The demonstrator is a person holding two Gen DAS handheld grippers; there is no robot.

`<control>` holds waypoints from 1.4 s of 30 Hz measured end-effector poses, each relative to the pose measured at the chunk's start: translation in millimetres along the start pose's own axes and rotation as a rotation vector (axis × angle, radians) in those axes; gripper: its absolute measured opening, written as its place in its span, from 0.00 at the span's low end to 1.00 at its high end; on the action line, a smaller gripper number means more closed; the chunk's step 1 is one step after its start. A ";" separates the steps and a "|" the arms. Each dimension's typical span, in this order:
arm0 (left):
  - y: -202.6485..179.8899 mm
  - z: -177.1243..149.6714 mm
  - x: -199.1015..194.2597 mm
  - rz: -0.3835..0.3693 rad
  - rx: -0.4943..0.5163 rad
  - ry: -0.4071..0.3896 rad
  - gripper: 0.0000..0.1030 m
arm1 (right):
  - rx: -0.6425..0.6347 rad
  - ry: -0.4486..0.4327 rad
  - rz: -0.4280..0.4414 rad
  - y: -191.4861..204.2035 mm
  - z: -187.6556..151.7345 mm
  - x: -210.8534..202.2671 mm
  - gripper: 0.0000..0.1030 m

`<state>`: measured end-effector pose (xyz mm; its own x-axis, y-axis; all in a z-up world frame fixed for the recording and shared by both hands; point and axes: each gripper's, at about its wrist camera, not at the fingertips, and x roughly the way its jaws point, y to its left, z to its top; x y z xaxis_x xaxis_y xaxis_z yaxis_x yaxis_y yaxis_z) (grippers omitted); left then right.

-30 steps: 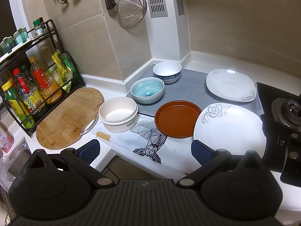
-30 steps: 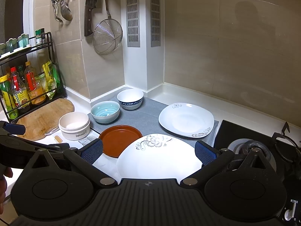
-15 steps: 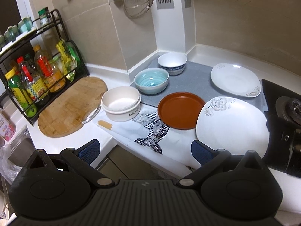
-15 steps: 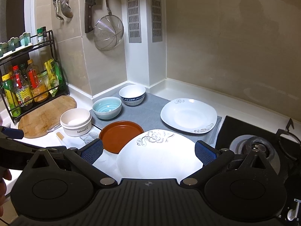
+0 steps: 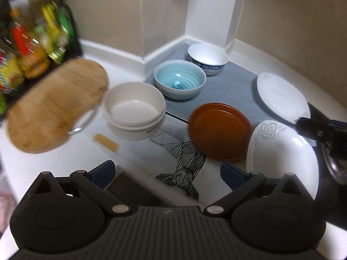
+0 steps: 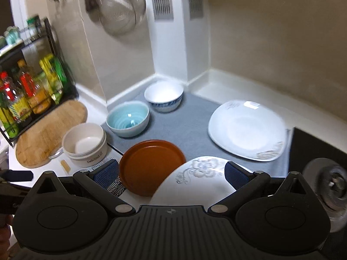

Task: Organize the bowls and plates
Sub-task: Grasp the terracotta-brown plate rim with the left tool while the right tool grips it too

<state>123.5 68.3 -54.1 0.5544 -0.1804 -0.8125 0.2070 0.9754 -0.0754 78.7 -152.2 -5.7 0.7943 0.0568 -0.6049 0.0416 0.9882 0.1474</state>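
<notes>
On the counter a brown plate (image 5: 219,131) (image 6: 151,164) lies beside a white flowered plate (image 5: 282,156) (image 6: 195,184). A second white plate (image 5: 282,96) (image 6: 245,127) rests on the grey mat (image 5: 229,86) (image 6: 188,125) with a light blue bowl (image 5: 180,79) (image 6: 128,119) and a white bowl with a blue band (image 5: 207,58) (image 6: 163,96). A cream bowl (image 5: 134,109) (image 6: 84,144) stands left of the brown plate. My left gripper (image 5: 167,173) is open above the counter's front edge. My right gripper (image 6: 171,173) is open over the brown and flowered plates, holding nothing.
A wooden cutting board (image 5: 56,106) (image 6: 49,132) lies at the left below a black rack of bottles (image 5: 32,49) (image 6: 32,91). A black stove (image 6: 321,169) with a burner sits at the right. A strainer (image 6: 121,8) hangs on the wall. A patterned cloth (image 5: 184,156) lies under the plates.
Both grippers have moved forward and down toward the dishes, which now look larger. The right gripper's finger has come into the left wrist view. No dish has shifted.
</notes>
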 end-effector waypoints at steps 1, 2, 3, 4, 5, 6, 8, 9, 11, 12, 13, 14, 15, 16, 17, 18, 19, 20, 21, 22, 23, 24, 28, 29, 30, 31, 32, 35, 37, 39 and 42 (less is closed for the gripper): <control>5.7 6.2 9.5 -0.032 0.001 0.018 1.00 | 0.008 0.024 0.005 1.8 6.4 12.2 1.00; 10.9 12.4 19.3 -0.055 0.003 0.037 1.00 | 0.007 0.043 -0.001 3.2 12.0 24.1 1.00; 13.5 17.5 29.8 -0.061 0.009 0.065 1.00 | 0.031 0.068 -0.001 4.6 16.3 33.7 1.00; 16.2 22.7 39.5 -0.079 0.007 0.095 1.00 | 0.041 0.084 -0.020 5.5 20.6 43.6 1.00; 18.2 27.2 49.2 -0.096 0.003 0.123 1.00 | 0.051 0.109 -0.032 5.9 24.0 53.7 1.00; 20.7 32.0 58.4 -0.119 -0.010 0.153 1.00 | 0.045 0.128 -0.047 6.6 27.3 63.9 1.00; 23.9 38.8 75.4 -0.167 -0.048 0.216 1.00 | 0.025 0.185 -0.068 7.5 32.7 85.4 1.00; 24.4 41.4 83.2 -0.181 -0.065 0.250 1.00 | 0.016 0.208 -0.067 8.2 35.4 95.4 1.00; 23.5 46.3 97.7 -0.204 -0.090 0.309 1.00 | -0.006 0.255 -0.067 9.6 39.4 115.4 1.00; 22.1 48.1 104.1 -0.215 -0.098 0.326 1.00 | -0.014 0.277 -0.069 9.1 39.4 123.9 1.00; 20.1 48.6 108.7 -0.219 -0.108 0.330 1.00 | -0.020 0.287 -0.064 8.3 39.9 132.0 1.00; 19.3 49.0 113.3 -0.211 -0.122 0.338 1.00 | -0.028 0.305 -0.063 6.7 39.3 139.9 1.00; 18.7 49.4 117.9 -0.200 -0.144 0.344 1.00 | -0.036 0.323 -0.054 5.5 39.9 148.7 1.00; 18.7 49.4 121.0 -0.191 -0.170 0.346 1.00 | -0.048 0.346 -0.044 3.5 40.1 158.3 1.00; 19.0 49.3 123.8 -0.177 -0.202 0.350 1.00 | -0.061 0.367 -0.031 2.5 40.5 167.1 1.00; 19.3 48.9 126.2 -0.170 -0.232 0.355 1.00 | -0.082 0.395 -0.031 0.1 39.9 176.1 1.00; 19.2 47.7 127.3 -0.176 -0.253 0.357 1.00 | -0.096 0.412 -0.018 -0.3 39.5 183.1 1.00; 18.5 47.3 129.5 -0.177 -0.260 0.367 1.00 | -0.108 0.422 -0.007 -0.5 39.4 189.0 1.00; 16.8 47.6 131.8 -0.174 -0.259 0.377 1.00 | -0.122 0.432 -0.003 -1.5 38.8 193.9 1.00; 14.8 48.4 134.0 -0.164 -0.259 0.382 1.00 | -0.132 0.439 -0.003 -2.9 38.2 198.3 1.00; 8.9 51.9 140.7 -0.155 -0.264 0.378 1.00 | -0.133 0.443 -0.001 -3.5 37.9 203.1 1.00; 7.3 53.6 142.6 -0.149 -0.272 0.376 1.00 | -0.131 0.450 0.001 -5.8 37.5 207.5 1.00; 2.0 61.0 150.3 -0.145 -0.304 0.361 1.00 | -0.120 0.488 0.013 -14.4 35.2 223.3 0.99; -0.5 62.4 153.3 -0.137 -0.309 0.360 0.99 | -0.126 0.497 0.016 -16.0 34.6 224.9 0.98; -2.8 61.9 155.7 -0.126 -0.312 0.359 0.99 | -0.129 0.504 0.020 -16.8 33.8 225.7 0.96; -4.6 63.0 156.5 -0.114 -0.313 0.357 0.99 | -0.128 0.511 0.022 -18.1 32.9 226.0 0.96; -6.9 63.7 157.3 -0.104 -0.311 0.353 0.98 | -0.124 0.517 0.025 -19.4 31.7 226.6 0.96; -14.0 67.6 158.9 -0.061 -0.295 0.341 0.92 | -0.108 0.544 0.033 -25.6 28.6 229.7 0.90; -15.3 69.9 157.4 -0.047 -0.282 0.318 0.81 | -0.127 0.537 0.040 -25.8 27.0 227.8 0.88; -16.3 70.8 157.6 -0.033 -0.275 0.300 0.60 | -0.173 0.514 0.032 -22.5 25.6 223.4 0.78; -12.7 69.8 157.3 -0.042 -0.284 0.283 0.19 | -0.227 0.448 0.055 -13.4 22.3 213.3 0.42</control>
<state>264.4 18.8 -140.6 0.2978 -0.2176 -0.9295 -0.0278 0.9713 -0.2363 261.1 -156.5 -119.3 0.4511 0.1164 -0.8849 -0.1656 0.9852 0.0451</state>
